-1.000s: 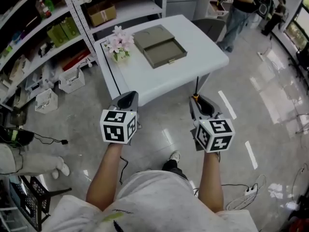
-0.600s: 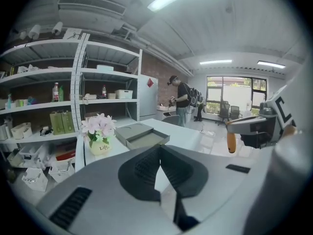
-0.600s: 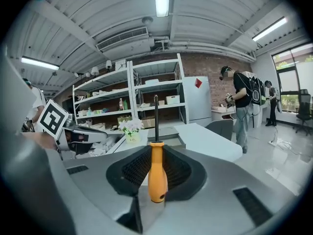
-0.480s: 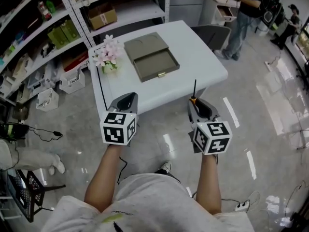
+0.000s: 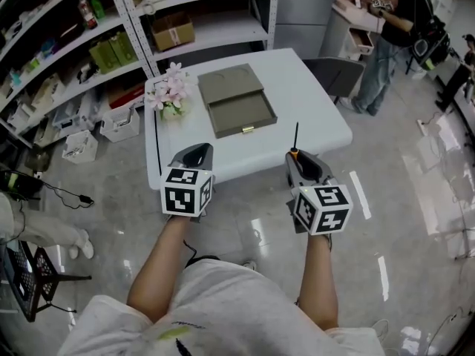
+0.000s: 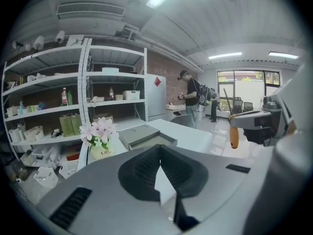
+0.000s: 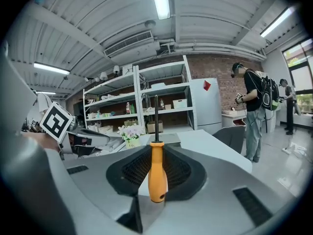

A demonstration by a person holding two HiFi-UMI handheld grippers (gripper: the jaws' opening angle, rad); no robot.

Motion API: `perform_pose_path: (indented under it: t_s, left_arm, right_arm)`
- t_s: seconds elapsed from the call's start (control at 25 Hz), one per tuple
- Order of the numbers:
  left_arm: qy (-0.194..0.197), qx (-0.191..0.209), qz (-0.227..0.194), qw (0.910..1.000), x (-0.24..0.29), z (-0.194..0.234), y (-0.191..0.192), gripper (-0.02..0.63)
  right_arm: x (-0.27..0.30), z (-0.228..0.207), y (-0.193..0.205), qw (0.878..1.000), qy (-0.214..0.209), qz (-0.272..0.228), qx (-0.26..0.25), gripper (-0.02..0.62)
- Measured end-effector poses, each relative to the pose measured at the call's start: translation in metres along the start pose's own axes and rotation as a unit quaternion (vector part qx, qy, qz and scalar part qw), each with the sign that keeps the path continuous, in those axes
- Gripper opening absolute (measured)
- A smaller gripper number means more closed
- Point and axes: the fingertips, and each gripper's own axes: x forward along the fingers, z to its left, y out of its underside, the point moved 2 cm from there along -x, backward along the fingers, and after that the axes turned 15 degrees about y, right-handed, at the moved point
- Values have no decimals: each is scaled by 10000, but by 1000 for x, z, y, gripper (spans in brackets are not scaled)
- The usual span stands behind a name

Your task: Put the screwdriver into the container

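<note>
While the right hand-held gripper (image 5: 298, 160) is clamped on the screwdriver (image 7: 157, 177), its two jaws stand partly apart, with the ribbed pads pressing on either side of the orange handle. The handle sits upright between the jaws, and the dark shaft projects past the jaw tips. The left hand-held gripper (image 5: 197, 153) has its jaws brought together at the tips and has hold of nothing. Both hand-held grippers are level with each other, well apart, close to the near edge of the white desk (image 5: 312, 102).

The container (image 5: 237, 95), an olive-grey box, lies flat near the middle of the desk, with its drawer pulled out toward the near edge. The screwdriver is apart from the container. A small pot of pink flowers (image 5: 169, 96) stands beside the container, on its left in the head view. Metal shelving (image 5: 208, 21) stands behind the desk.
</note>
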Motion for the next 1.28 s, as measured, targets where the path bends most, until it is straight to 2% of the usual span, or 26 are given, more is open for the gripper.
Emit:
perform_pose_path:
  t_s: [0.56, 0.84, 1.08, 1.28]
  left_arm:
    - [-66, -186, -299, 9994, 27, 31, -9, 3]
    - [-162, -341, -316, 9988, 55, 79, -15, 3]
    - [-183, -409, -127, 9989, 81, 123, -10, 3]
    - [-102, -513, -26, 9986, 109, 151, -7, 3]
  right_arm:
    - [54, 8, -10, 9981, -401, 87, -453, 75]
    - [113, 19, -23, 9955, -573, 235, -723, 75]
    - [165, 39, -30, 9897, -815, 489, -1070, 75]
    - [209, 48, -30, 9844, -859, 722, -1355, 75]
